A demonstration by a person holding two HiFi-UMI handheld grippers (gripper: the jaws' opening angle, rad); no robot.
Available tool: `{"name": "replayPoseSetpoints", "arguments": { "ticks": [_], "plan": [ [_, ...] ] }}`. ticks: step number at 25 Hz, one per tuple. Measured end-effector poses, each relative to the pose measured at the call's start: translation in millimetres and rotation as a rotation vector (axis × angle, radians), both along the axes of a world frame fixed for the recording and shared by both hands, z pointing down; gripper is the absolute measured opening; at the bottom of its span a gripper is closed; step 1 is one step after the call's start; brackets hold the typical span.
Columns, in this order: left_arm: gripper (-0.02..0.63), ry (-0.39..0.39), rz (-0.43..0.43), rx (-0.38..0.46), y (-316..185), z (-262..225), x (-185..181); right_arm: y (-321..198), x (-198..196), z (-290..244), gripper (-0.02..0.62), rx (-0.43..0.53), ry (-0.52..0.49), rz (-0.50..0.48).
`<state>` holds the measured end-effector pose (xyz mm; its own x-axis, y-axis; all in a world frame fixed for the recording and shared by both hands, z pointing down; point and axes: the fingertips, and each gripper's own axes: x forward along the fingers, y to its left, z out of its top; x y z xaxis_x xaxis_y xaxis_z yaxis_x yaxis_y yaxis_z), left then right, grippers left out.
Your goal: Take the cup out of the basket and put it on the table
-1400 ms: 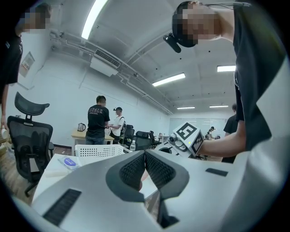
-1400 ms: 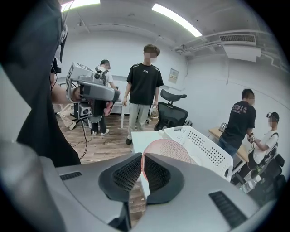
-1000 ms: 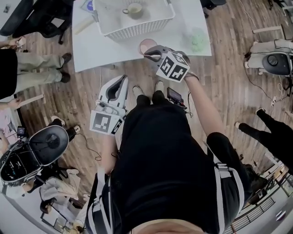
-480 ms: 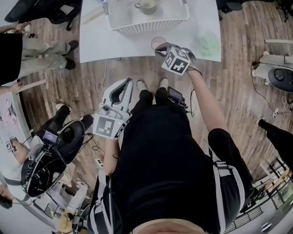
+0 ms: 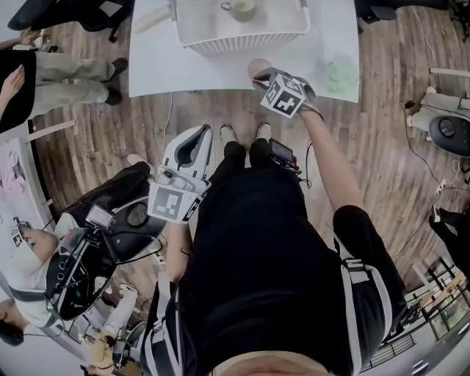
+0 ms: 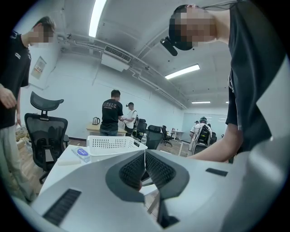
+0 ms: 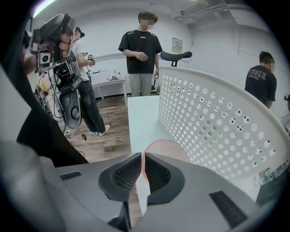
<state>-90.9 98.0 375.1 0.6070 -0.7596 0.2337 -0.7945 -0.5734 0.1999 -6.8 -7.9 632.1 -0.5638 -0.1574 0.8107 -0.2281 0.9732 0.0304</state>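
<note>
2 empty pairs of jaws meet on our left gripper [image 5: 198, 134] and right gripper [image 5: 258, 78]; cup [image 5: 240, 9] sits in basket [image 5: 242, 41].

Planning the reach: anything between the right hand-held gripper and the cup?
Yes: the near wall of the basket stands between the right hand-held gripper and the cup, which sits inside. A pink disc lies on the table just beyond the jaws. Going over the wall looks necessary.

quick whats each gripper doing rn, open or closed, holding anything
Left gripper: closed, holding nothing.
Right gripper: closed, holding nothing.
</note>
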Motion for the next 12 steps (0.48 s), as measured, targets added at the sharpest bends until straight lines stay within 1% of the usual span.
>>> {"name": "replayPoseSetpoints", "arguments": {
  "ticks": [6,12],
  "plan": [
    [0.022,0.0,-0.003,-0.003,3.8,-2.2,1.8,-0.9,5.5,-1.2,0.035,0.016,0.002,0.024],
    [0.022,-0.002,0.004,0.0,5.5,-2.6,3.5,1.2,4.6,-8.2,0.037,0.023,-0.023,0.031]
  ]
}}
